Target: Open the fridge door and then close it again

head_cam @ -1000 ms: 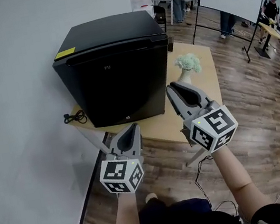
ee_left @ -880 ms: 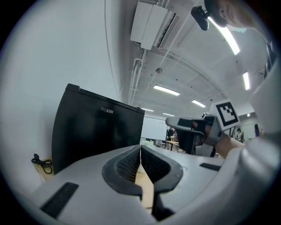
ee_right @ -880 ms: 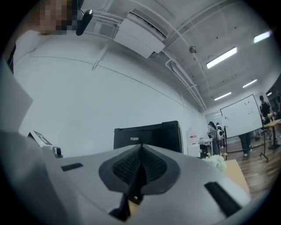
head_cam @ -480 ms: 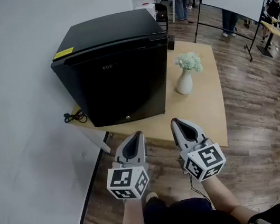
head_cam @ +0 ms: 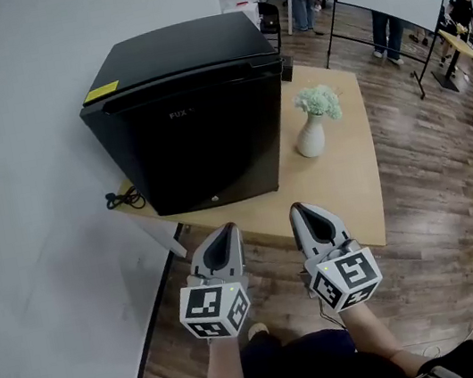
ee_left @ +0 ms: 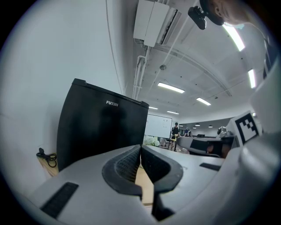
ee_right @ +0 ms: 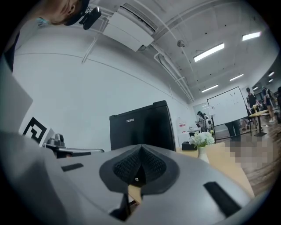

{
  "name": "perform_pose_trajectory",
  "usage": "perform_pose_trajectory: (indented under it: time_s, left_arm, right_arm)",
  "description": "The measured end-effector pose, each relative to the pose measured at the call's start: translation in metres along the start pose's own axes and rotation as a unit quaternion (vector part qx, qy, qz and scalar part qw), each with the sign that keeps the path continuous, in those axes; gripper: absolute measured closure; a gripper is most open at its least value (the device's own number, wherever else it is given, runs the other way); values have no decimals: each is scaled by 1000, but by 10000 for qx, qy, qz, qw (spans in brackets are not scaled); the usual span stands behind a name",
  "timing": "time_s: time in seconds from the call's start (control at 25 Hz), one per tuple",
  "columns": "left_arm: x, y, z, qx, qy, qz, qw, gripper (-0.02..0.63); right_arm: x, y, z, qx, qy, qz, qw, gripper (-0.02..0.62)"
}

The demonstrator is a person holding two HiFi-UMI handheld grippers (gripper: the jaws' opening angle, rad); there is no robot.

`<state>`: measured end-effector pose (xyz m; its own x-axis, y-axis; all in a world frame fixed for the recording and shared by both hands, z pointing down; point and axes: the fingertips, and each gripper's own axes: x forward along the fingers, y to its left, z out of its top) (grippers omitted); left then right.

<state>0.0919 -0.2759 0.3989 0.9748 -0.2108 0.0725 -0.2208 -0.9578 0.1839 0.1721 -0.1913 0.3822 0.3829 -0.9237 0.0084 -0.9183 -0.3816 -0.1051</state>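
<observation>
A fridge (head_cam: 192, 119) stands on a table (head_cam: 352, 199). Right of the fridge stands a vase (head_cam: 311, 136); left of it lies a cable (head_cam: 127, 196). Before the fridge, the left gripper (head_cam: 225, 229) and the right gripper (head_cam: 300, 208) sit side by side.

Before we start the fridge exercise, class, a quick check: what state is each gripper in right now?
Left gripper: closed, holding nothing.
Right gripper: closed, holding nothing.

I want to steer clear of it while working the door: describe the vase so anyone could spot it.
A light wooden table stands against the white wall, carrying a black mini fridge. To the fridge's right in the head view stands the vase: small, white, narrow-necked, with pale flowers, the only white thing there.
</observation>
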Motion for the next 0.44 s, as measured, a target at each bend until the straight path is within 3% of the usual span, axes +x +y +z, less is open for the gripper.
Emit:
perform_pose_trajectory:
  time_s: [0.44]
  left_arm:
    - [1,11,-1,-15,33,31,10000,600]
  right_arm:
    - [9,5,-8,-13,65,1,10000,606]
